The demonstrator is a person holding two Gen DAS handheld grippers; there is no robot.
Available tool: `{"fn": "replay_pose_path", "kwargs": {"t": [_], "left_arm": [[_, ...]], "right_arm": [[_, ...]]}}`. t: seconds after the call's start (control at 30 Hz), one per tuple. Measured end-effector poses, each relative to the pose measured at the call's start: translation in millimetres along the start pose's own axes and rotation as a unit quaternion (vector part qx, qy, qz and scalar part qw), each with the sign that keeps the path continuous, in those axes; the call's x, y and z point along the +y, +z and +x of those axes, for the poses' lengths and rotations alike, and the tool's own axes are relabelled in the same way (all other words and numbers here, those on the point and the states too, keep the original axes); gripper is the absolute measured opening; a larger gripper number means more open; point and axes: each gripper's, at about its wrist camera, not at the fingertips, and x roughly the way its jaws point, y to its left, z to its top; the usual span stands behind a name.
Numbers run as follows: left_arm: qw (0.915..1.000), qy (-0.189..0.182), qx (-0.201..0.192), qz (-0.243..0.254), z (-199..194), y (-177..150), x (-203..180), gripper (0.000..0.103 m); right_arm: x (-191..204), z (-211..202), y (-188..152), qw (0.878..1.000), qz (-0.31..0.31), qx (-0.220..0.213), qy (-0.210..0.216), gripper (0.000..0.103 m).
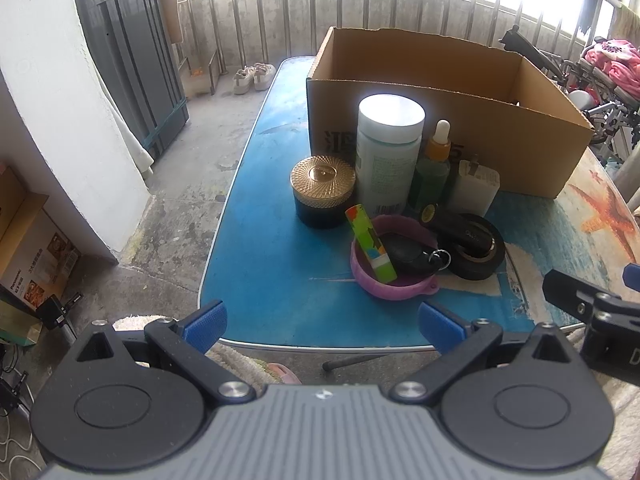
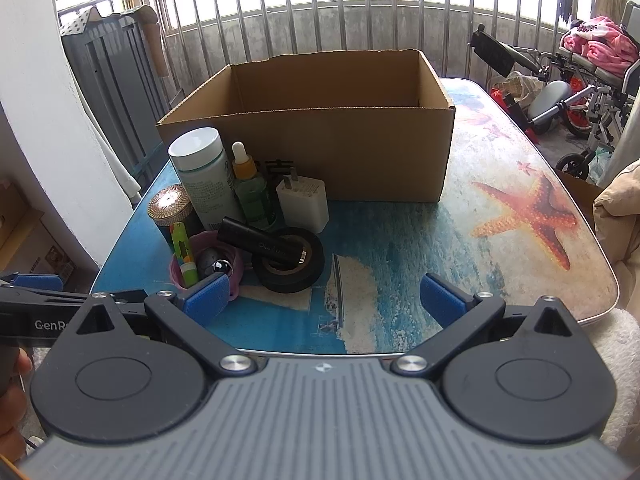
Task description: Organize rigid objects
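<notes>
The rigid objects stand bunched on the table [image 2: 400, 248], just in front of the cardboard box [image 2: 320, 152], whose visible interior holds nothing. At the back, against the box wall: a tall white-capped bottle [image 1: 388, 152], a dropper bottle [image 1: 434, 164] and a white charger plug [image 1: 476, 188]. A gold-lidded jar [image 1: 323, 192] sits to their left. Nearer you, a pink bowl [image 1: 390, 280] holds a coloured stick [image 1: 370, 240] and a dark key fob [image 1: 412, 256]; a black tape roll [image 2: 288, 260] beside it carries a black stick-shaped device [image 2: 262, 242] across its top.

Your left gripper [image 1: 322, 322] and right gripper [image 2: 324, 298] both hover at the near table edge, fingers spread wide, carrying nothing.

Recommendation: nothing is boxed yet. Take the front, loose pieces first; lift the black device off the roll before moving the roll. Grip the tall bottle low on its body, since it looks liable to topple into its neighbours.
</notes>
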Motion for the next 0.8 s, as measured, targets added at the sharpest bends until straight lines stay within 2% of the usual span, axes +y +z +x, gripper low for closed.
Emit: {"fn": "replay_pose_path", "kwargs": {"t": [0.8], "left_arm": [[1.0000, 0.003, 0.002, 0.001, 1.4, -2.2, 1.4, 0.102]], "right_arm": [[-0.2, 1.2, 0.0, 1.000, 0.001, 0.000, 0.000, 0.102]]}}
